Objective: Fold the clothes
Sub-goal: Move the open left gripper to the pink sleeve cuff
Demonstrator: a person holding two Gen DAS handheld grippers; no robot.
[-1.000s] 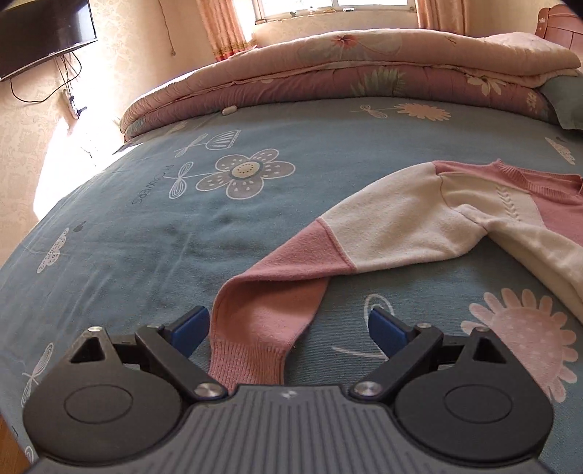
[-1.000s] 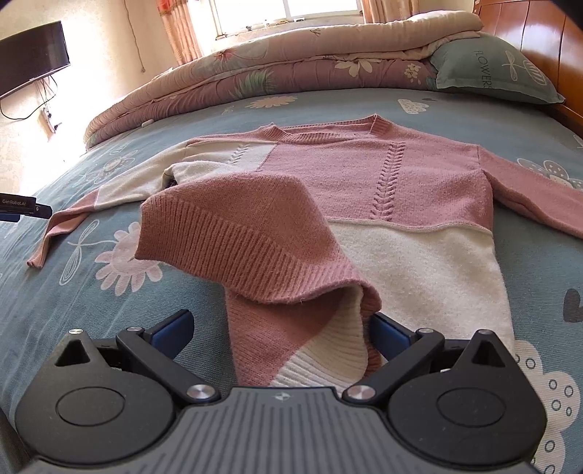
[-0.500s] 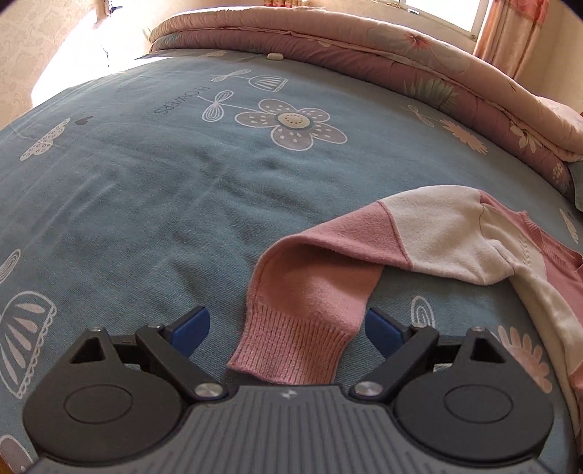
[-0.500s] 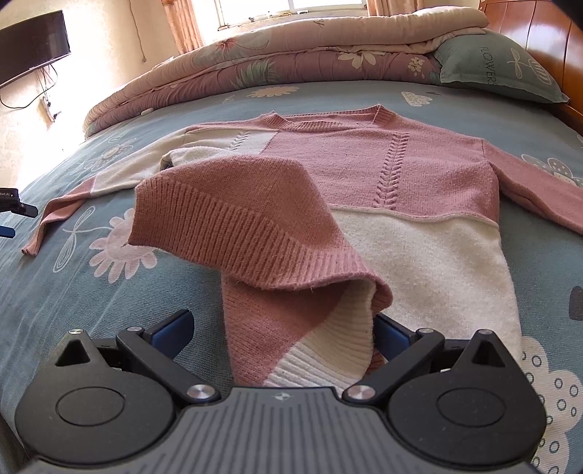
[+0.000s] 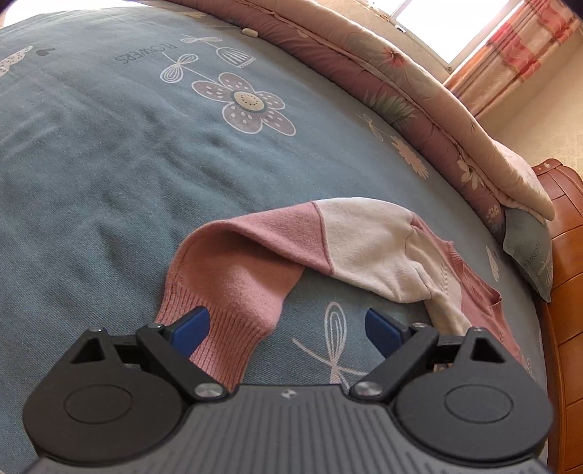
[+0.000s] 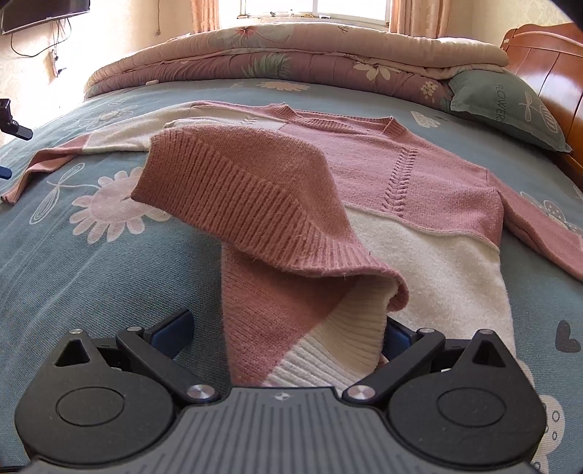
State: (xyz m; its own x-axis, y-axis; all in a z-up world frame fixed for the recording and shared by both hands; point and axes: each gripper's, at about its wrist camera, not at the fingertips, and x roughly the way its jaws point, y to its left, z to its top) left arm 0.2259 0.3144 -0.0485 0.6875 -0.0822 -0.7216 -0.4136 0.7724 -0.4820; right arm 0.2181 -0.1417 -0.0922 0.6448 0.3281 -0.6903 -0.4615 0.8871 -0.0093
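L gripper (image 5: 286, 326): jaws spread wide, sleeve cuff (image 5: 222, 339) lower left of frame; I may clip one layer only.
R gripper (image 6: 288, 333): jaws apart round sweater hem (image 6: 317, 346) (bunched); could slip out.

A sweater (image 6: 419, 189) lies spread on the bed (image 6: 91, 262), its neckline toward the far side, where a folded quilt (image 6: 291, 54) runs along the bed's far edge beneath a window (image 6: 349, 5). A pillow (image 6: 506, 109) rests at the right end of the quilt, against the headboard (image 6: 546, 65). The sweater's lower left corner is turned back over its body. Its hem (image 6: 320, 361) sits between the fingers of the right claw (image 6: 288, 335). The left sleeve (image 5: 291, 248) trails out across the bed, its cuff (image 5: 226, 335) lying between the wide-spread fingers of the left claw (image 5: 288, 324), beside the left finger. A television (image 6: 40, 14) hangs on the wall at far left.
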